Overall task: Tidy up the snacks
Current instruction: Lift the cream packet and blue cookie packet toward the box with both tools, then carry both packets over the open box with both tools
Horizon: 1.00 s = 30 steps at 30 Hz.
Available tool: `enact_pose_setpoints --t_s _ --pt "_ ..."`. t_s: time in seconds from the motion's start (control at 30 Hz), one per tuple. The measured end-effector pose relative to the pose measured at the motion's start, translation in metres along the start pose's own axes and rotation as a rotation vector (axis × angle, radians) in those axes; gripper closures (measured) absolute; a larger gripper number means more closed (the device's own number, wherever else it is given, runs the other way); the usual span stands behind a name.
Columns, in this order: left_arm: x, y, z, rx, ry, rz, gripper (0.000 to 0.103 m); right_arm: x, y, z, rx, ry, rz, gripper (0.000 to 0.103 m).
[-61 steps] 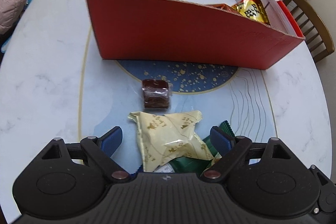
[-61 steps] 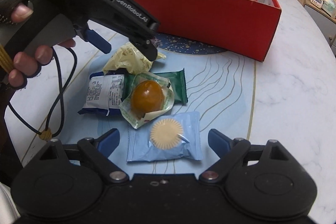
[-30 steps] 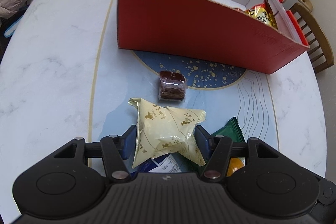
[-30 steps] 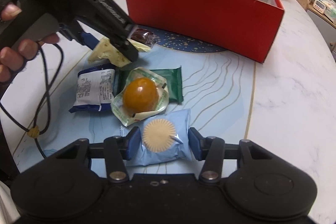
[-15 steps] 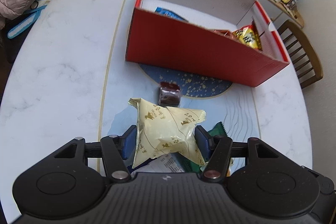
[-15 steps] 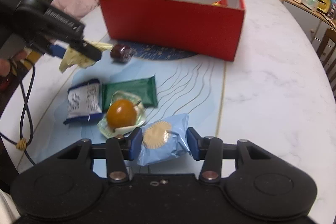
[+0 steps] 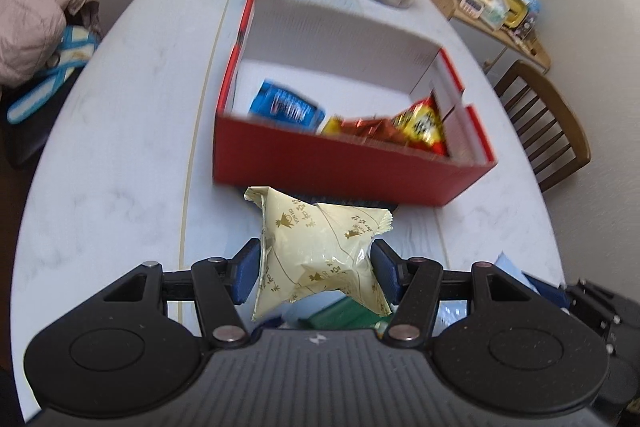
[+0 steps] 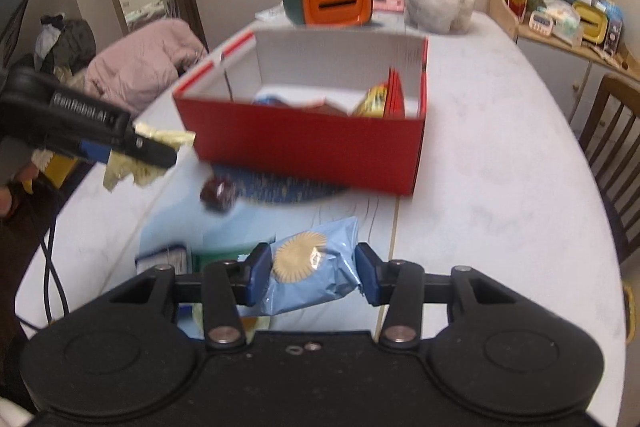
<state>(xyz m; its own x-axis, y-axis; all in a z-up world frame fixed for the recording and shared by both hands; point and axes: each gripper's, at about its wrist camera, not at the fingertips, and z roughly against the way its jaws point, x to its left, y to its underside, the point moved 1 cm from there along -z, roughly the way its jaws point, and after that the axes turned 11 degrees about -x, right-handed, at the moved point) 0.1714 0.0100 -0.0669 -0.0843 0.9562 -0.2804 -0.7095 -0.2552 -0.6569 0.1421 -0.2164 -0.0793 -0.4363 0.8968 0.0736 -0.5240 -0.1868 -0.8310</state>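
Left wrist view: my left gripper (image 7: 315, 269) is clamped on the cream snack packet (image 7: 316, 251), held in the air short of the red box (image 7: 344, 167), which already holds a blue packet (image 7: 286, 105) and a yellow-red packet (image 7: 420, 127). The wrapper looks puffy, light and crinkly; a mid-body pinch seems safest, the sealed ends would slip.

Right wrist view: my right gripper (image 8: 310, 273) is closed on the light-blue cookie packet (image 8: 316, 267), lifted clear of the table (image 8: 500, 187). The cookie is probably brittle, so gentle squeeze. A dark wrapped sweet (image 8: 218, 193) lies just before the box.
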Motion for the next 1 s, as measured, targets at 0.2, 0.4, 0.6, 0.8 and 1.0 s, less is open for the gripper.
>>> enact_pose_setpoints --t_s 0.2,0.4,0.6,0.8,1.0 --pt "-0.007 -0.033 0.006 -0.062 -0.003 -0.025 0.044 -0.005 -0.045 -0.009 -0.073 -0.007 0.017 0.058" --pt "-0.015 -0.060 0.000 -0.104 -0.026 -0.057 0.044 -0.006 -0.080 -0.024 -0.114 -0.018 0.052 0.058" --pt "-0.015 -0.085 -0.020 -0.111 -0.058 -0.080 0.044 -0.012 -0.108 -0.048 -0.113 -0.024 0.047 0.058" --pt "-0.011 -0.103 -0.047 -0.091 -0.096 -0.090 0.044 -0.025 -0.123 -0.078 -0.084 -0.026 0.014 0.058" --pt "-0.007 -0.110 -0.079 -0.044 -0.117 -0.099 0.044 -0.035 -0.125 -0.114 -0.022 -0.020 0.000 0.058"
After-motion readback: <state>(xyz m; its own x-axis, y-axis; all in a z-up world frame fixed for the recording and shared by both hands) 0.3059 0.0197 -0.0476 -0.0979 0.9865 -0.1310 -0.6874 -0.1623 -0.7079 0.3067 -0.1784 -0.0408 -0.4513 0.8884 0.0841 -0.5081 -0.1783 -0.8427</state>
